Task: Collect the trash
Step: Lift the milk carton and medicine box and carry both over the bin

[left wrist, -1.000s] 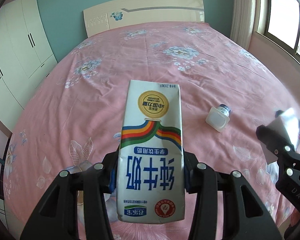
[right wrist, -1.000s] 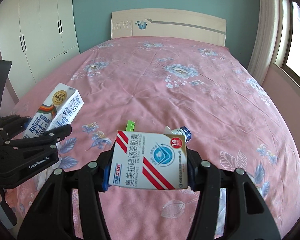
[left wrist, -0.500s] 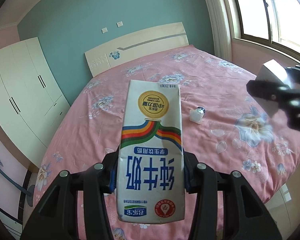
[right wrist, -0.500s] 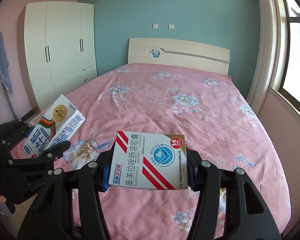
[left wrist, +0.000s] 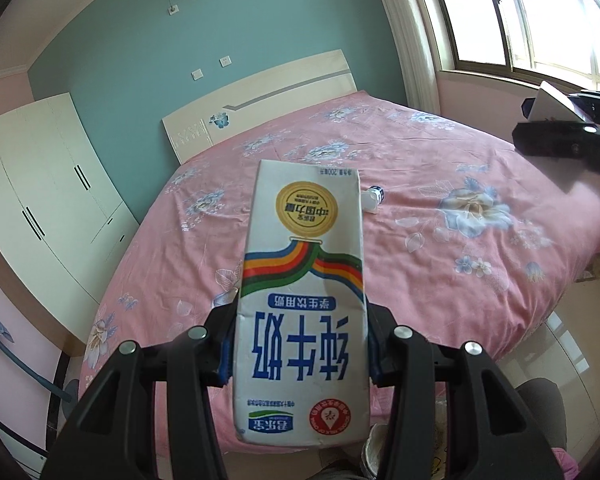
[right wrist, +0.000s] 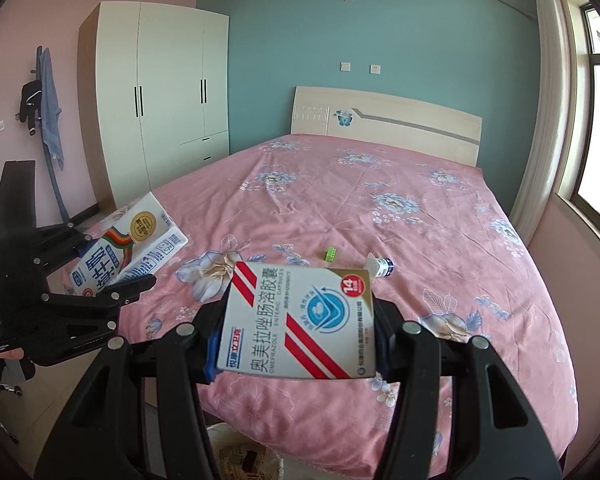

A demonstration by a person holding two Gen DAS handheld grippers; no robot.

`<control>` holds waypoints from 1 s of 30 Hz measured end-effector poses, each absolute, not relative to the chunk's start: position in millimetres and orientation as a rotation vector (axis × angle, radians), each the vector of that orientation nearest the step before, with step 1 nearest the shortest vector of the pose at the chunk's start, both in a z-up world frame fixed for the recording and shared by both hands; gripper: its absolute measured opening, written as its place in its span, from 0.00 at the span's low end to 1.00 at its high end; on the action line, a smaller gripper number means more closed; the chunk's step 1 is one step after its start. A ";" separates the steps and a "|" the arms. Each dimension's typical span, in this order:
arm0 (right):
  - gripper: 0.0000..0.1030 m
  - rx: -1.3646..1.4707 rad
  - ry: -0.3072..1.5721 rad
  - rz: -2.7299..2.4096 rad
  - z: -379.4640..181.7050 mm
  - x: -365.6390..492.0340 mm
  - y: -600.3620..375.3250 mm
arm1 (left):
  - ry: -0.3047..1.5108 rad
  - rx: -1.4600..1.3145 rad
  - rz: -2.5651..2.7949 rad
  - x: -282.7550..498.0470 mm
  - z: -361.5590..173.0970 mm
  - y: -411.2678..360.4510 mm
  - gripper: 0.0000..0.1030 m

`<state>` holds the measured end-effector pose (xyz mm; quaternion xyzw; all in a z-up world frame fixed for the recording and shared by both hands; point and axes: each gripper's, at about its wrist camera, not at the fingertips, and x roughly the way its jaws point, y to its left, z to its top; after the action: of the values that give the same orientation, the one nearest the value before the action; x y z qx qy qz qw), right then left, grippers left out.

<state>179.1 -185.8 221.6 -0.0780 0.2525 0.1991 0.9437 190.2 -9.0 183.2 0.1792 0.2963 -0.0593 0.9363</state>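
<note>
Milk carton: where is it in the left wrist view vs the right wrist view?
Left wrist: milk carton fills the centre, print upside down, clamped in the left gripper.
Right wrist: same carton at left edge, over the bed's corner, in that gripper.
Shared landmark: small white bottle lying on the pink bedspread.

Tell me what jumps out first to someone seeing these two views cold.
The milk carton fills the middle of the left wrist view, upside down, clamped in the left gripper. In the right wrist view the right gripper clamps a red-striped medicine box. Behind both spreads the pink floral bed, with a small white bottle and a green piece lying on it.
</note>
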 end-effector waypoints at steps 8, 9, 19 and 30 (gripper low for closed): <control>0.54 -0.233 0.589 0.450 159.4 138.1 -178.9 | 0.706 0.356 -0.174 166.6 123.7 -1.1 0.48; 0.54 -0.231 0.607 0.456 149.7 136.7 -178.5 | 0.718 0.357 -0.176 164.2 115.5 -0.4 0.48; 0.54 -0.241 0.786 0.491 53.8 138.2 -166.3 | 0.897 0.359 -0.222 155.2 28.5 -2.0 0.48; 0.54 -0.248 0.949 0.530 -27.2 140.2 -147.1 | 1.062 0.364 -0.286 151.2 -48.5 -14.9 0.48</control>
<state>140.2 -147.1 -27.2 -0.1178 0.4502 0.2515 0.8486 151.2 -14.9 -48.5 0.1720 0.5017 -0.1353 0.8369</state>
